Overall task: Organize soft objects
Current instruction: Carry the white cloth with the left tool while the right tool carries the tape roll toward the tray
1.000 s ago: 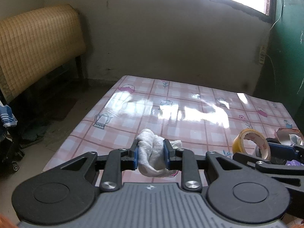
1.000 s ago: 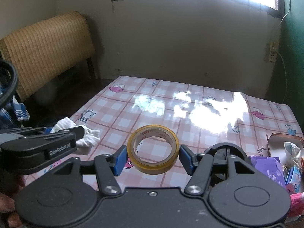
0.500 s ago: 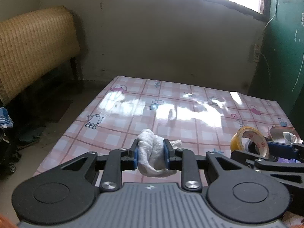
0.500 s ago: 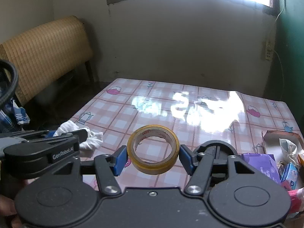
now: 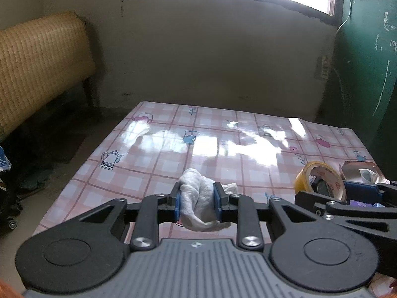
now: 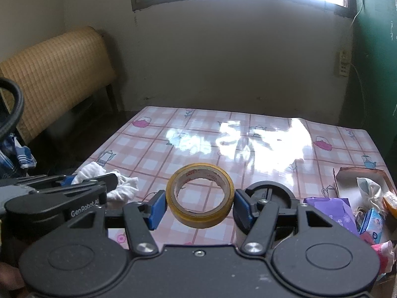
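My left gripper (image 5: pixel 197 202) is shut on a crumpled white cloth (image 5: pixel 198 204) and holds it above the near left part of the pink checked table (image 5: pixel 223 149). The cloth also shows in the right wrist view (image 6: pixel 119 186). My right gripper (image 6: pixel 199 202) is shut on a yellow roll of tape (image 6: pixel 199 197), held flat between the blue pads above the table. The tape shows at the right of the left wrist view (image 5: pixel 320 180). The left gripper (image 6: pixel 74 186) is to the left of the right one, at about the same height.
An open cardboard box (image 6: pixel 362 173) with a white bundle stands at the table's right edge. A purple packet (image 6: pixel 332 208) and small packs lie near it. A black round object (image 6: pixel 270 193) sits behind the right pad. A woven bench back (image 5: pixel 42 67) stands left.
Both grippers have risen and tipped up a little with their loads; the table looks farther below. Both grips are unchanged.
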The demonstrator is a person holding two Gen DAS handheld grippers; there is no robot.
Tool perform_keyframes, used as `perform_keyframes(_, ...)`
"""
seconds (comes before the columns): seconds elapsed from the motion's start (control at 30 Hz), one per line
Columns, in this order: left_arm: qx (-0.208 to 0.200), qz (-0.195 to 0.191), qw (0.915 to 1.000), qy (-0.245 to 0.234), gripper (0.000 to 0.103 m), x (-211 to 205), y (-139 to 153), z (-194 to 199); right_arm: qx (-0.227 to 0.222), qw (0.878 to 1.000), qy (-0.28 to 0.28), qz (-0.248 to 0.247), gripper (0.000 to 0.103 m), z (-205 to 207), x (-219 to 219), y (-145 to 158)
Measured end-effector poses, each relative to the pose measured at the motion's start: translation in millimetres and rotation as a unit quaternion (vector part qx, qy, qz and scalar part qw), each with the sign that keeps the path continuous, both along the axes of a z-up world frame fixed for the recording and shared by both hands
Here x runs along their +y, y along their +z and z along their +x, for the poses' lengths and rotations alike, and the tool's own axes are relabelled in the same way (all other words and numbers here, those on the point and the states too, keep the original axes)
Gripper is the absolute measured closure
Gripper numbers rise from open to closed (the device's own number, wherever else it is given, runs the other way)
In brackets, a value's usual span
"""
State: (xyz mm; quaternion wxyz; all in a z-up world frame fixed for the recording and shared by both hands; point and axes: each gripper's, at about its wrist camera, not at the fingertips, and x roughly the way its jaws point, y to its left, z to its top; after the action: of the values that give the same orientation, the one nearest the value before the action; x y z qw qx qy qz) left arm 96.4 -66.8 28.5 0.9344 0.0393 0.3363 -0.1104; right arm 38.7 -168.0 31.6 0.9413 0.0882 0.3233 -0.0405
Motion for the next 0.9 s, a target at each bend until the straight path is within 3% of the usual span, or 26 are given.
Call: perform_keyframes(0.9,0.002,0.000,0.9985,-0.054,0.076,-42.8,-4.8,0.5,-0.001,0.999,-0.051,0.003,0.032,-12.8,-33.0,-0.2)
